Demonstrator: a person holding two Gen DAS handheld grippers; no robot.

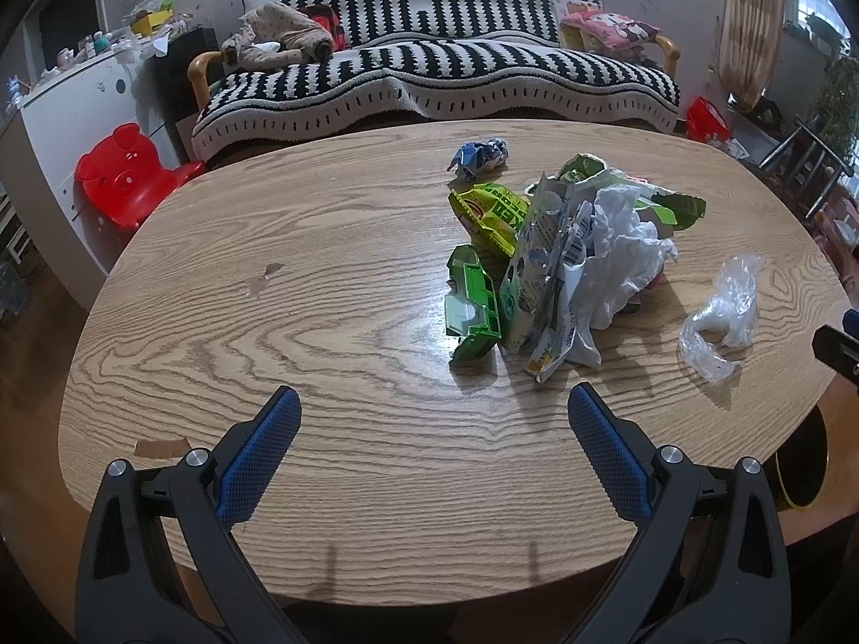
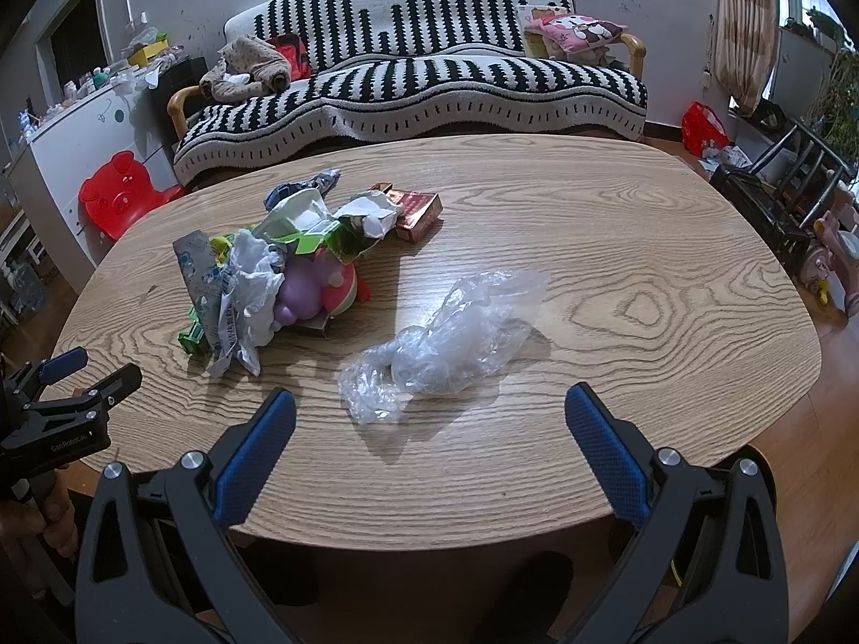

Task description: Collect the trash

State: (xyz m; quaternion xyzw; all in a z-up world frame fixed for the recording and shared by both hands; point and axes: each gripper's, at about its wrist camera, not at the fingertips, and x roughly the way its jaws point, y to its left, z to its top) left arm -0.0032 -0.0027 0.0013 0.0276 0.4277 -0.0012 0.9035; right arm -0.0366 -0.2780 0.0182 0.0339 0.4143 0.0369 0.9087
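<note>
A pile of trash [image 1: 558, 263] lies on the oval wooden table [image 1: 322, 322]: green cartons, printed wrappers, crumpled white plastic. A crumpled blue wrapper [image 1: 479, 157] lies behind it. A clear plastic bag [image 1: 722, 316] lies to its right. My left gripper [image 1: 435, 413] is open and empty, hovering over the table short of the pile. In the right wrist view the clear bag [image 2: 445, 343] lies just ahead of my open, empty right gripper [image 2: 429, 410]. The pile [image 2: 279, 273] is to its left, with a red-brown box [image 2: 419, 209] behind. The left gripper [image 2: 75, 375] shows at the left edge.
A black-and-white striped sofa [image 1: 429, 70] stands behind the table. A red bear-shaped chair [image 1: 126, 182] and a white cabinet [image 1: 70, 107] are at the left. A dark chair [image 2: 778, 188] and plants are at the right. A dark bin [image 1: 800, 467] sits below the table's right edge.
</note>
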